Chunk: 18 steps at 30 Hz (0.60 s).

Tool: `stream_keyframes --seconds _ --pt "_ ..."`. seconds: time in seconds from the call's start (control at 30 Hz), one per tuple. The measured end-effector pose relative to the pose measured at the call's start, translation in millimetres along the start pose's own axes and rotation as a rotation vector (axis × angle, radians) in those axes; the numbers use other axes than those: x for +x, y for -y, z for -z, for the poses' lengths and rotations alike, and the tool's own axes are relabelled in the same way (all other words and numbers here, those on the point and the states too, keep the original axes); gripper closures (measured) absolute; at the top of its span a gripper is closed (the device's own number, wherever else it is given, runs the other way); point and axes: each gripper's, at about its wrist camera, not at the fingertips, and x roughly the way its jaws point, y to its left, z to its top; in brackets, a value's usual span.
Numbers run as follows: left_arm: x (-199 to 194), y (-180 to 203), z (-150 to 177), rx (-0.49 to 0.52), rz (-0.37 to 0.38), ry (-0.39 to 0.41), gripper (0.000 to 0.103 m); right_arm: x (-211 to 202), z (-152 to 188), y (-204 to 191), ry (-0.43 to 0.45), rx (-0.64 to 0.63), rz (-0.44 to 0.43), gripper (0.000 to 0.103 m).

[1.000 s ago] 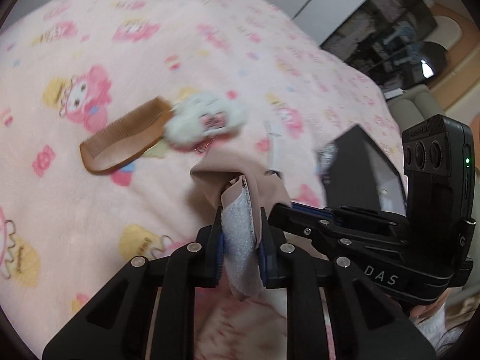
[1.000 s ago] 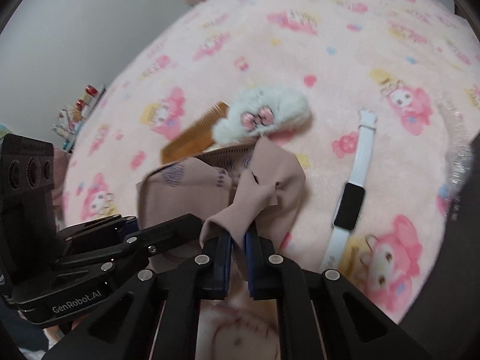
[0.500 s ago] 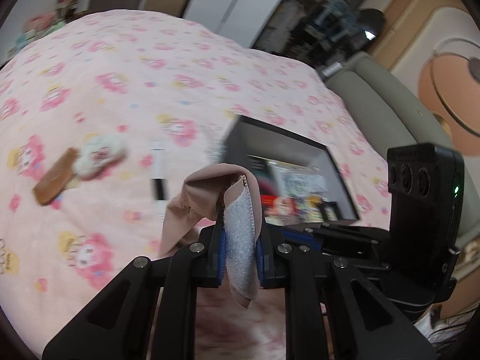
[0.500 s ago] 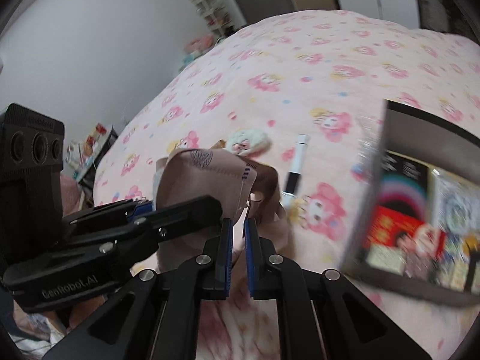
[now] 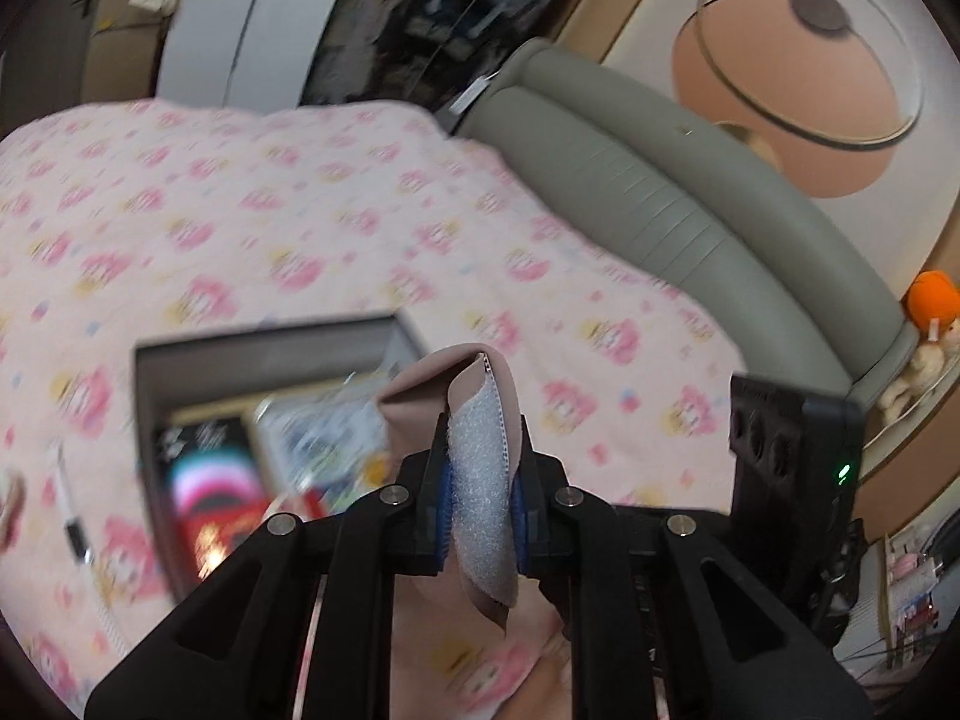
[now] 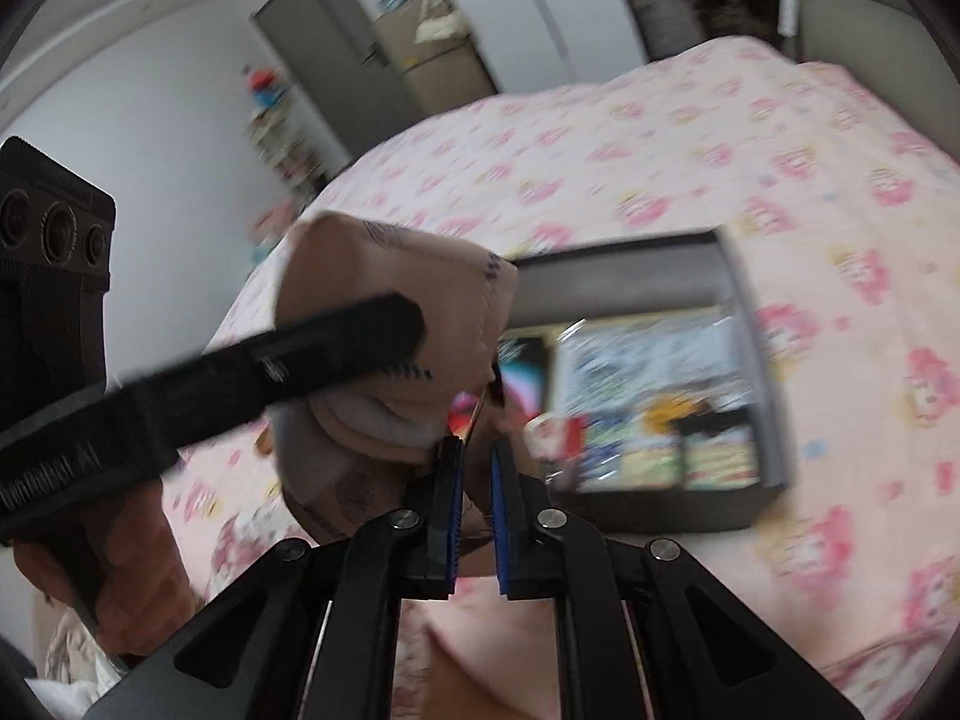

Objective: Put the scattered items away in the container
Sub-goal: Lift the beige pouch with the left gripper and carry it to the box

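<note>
You had both tools clamped on the same beige fabric band with a white fuzzy strip (image 5: pixel 483 480): your left gripper (image 5: pixel 482 507) pinched its fuzzy end, and your right gripper (image 6: pixel 477 495) pinched another fold of it. The band hung in the air, stretched between them, above the pink cartoon-print blanket (image 5: pixel 252 228). The open dark grey box (image 6: pixel 636 279), already holding colourful packets, sat on the blanket just beyond.
</note>
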Motion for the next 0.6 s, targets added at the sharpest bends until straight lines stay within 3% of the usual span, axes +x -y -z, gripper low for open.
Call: stream_keyframes --seconds 0.1,0.2,0.33,0.47,0.53,0.6 --pt "7 8 -22 0.003 0.007 0.031 0.089 -17 -18 18 0.055 0.006 0.017 0.095" --pt "27 -12 -23 -0.054 -0.044 -0.003 0.089 -7 -35 35 0.054 0.007 -0.003 0.094" --pt "68 -67 11 -0.146 -0.176 -0.122 0.089 49 -47 64 -0.057 0.038 0.052 0.094" --pt "99 -114 43 -0.201 -0.283 -0.225 0.089 107 -37 91 -0.195 0.074 0.089 0.094" --pt "106 -128 51 -0.198 -0.333 -0.272 0.082 123 -31 94 -0.242 0.072 0.107 0.094" --pt "105 -137 55 -0.188 -0.432 -0.29 0.065 132 -28 92 -0.282 0.06 0.108 0.094"
